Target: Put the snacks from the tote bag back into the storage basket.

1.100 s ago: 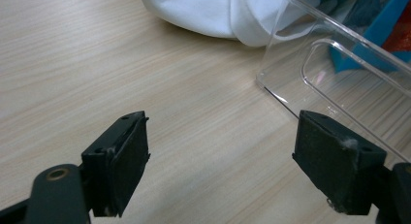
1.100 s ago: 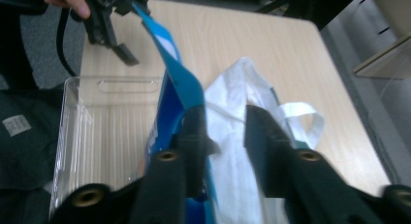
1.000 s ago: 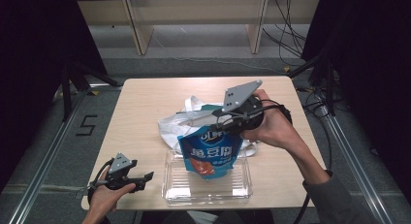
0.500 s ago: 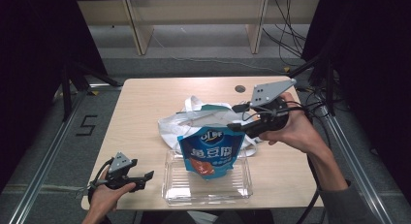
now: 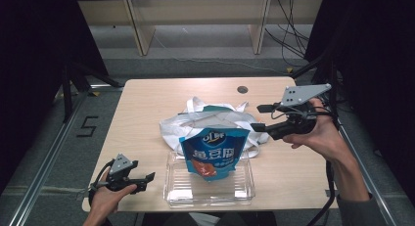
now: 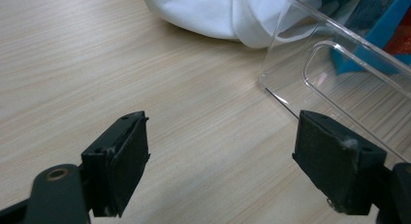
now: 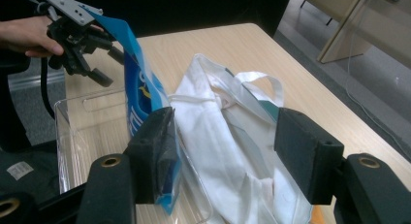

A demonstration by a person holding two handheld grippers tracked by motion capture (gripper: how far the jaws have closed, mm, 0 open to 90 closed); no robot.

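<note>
A blue snack pouch (image 5: 214, 152) is seen just below the centre of the high view, standing upright with its lower part inside a clear plastic tray (image 5: 176, 192) near the bottom edge of the worktop (image 5: 147, 108). Directly behind the pouch, toward the middle of the frame, a white cloth bag (image 5: 193, 121) lies crumpled, touching the pouch and the far rim of the tray. To the right of the bag, in the right-centre of the frame, the right hand-held gripper (image 5: 262, 118) is held above the worktop, its tips pointing left toward the bag; its jaws stand apart with nothing between them, having just been opening. In the right gripper view the pouch (image 7: 140, 88) appears in the left half beside the bag (image 7: 228, 151) in the centre, with the tray (image 7: 72, 132) at the lower left, and the bag is framed between the spread jaws without being touched. At the lower left of the high view the left hand-held gripper (image 5: 147, 179) rests low at the worktop's near edge, just left of the tray, its jaws apart and empty. In the left gripper view the tray corner (image 6: 291, 88) is seen at the upper right and a fold of the bag (image 6: 208, 15) along the top.
</note>
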